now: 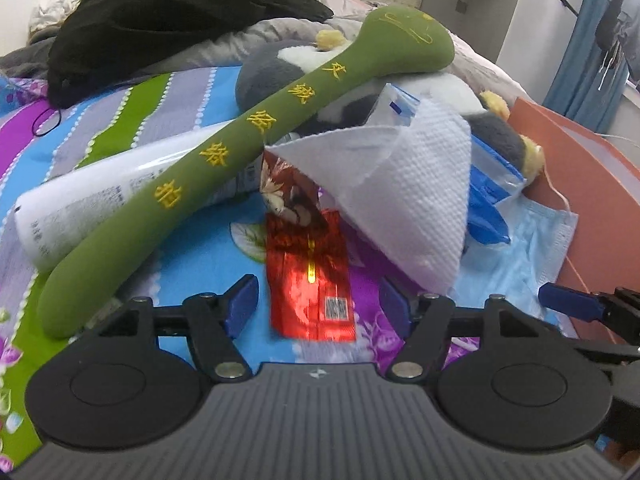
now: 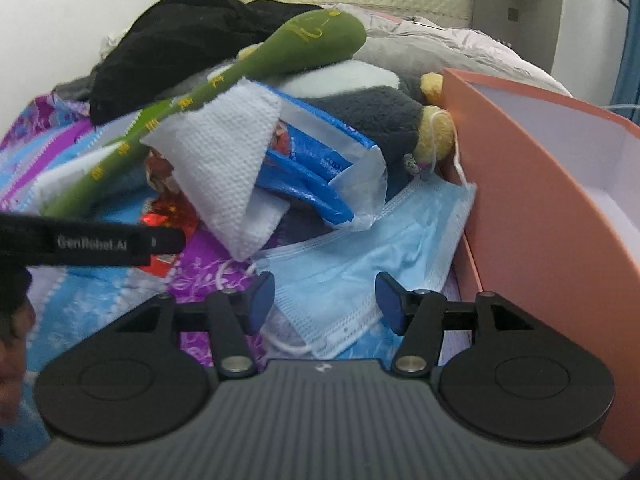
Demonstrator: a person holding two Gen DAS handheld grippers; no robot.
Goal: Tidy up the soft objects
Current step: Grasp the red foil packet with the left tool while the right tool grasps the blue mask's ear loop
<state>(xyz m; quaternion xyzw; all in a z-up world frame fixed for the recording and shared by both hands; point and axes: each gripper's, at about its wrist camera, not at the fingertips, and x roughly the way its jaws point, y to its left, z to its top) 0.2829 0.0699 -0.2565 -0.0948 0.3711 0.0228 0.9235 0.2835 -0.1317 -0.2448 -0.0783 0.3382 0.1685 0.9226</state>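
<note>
Both of your grippers hang over the pile of soft things on the bed, fingers apart and holding nothing.

Your left gripper (image 1: 316,304) has its fingers spread either side of a red foil packet (image 1: 310,280) lying flat on the flowered bedsheet (image 1: 192,96), pads clear of it. Your right gripper (image 2: 325,300) is open above the blue face mask (image 2: 360,264), which lies against the orange box (image 2: 532,200) (white inside). Behind them, the long green plush stick (image 1: 224,152) leans across a white tube (image 1: 112,196) and the grey-and-white plush toy (image 1: 264,76). A folded white paper towel (image 1: 412,188) rests on a blue plastic packet (image 2: 316,160). Black clothing (image 1: 160,16) is heaped at the back.
</note>
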